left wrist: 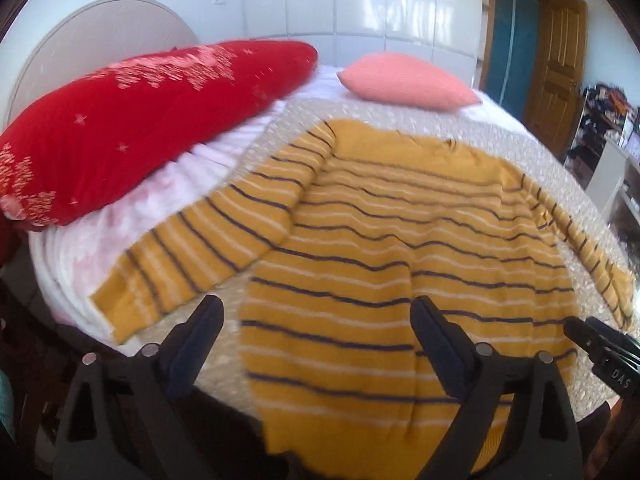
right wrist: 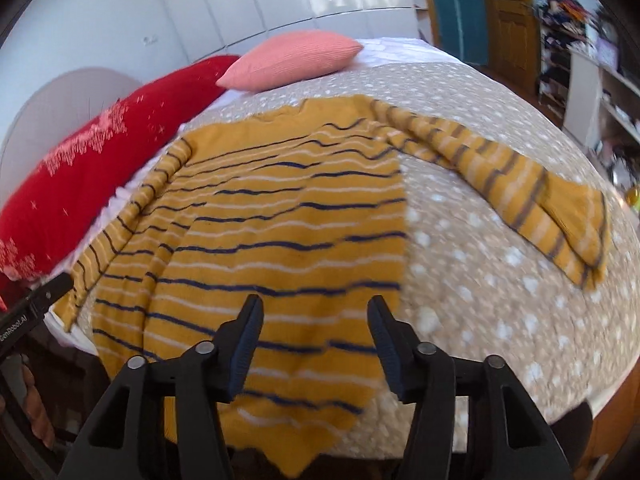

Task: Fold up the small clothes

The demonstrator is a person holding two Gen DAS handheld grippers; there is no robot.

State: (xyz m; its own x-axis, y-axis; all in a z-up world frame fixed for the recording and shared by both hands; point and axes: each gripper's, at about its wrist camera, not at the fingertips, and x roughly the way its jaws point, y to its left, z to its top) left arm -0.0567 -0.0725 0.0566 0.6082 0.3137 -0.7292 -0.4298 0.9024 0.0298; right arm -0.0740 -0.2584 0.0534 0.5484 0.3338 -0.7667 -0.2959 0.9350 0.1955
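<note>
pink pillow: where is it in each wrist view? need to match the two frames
Left wrist: pink pillow sits upper centre-right, beyond the collar of the striped sweater.
Right wrist: pink pillow sits upper centre-left, again past the sweater's far edge.
Shared landmark: the red pillow, left of the pink one in both views.
</note>
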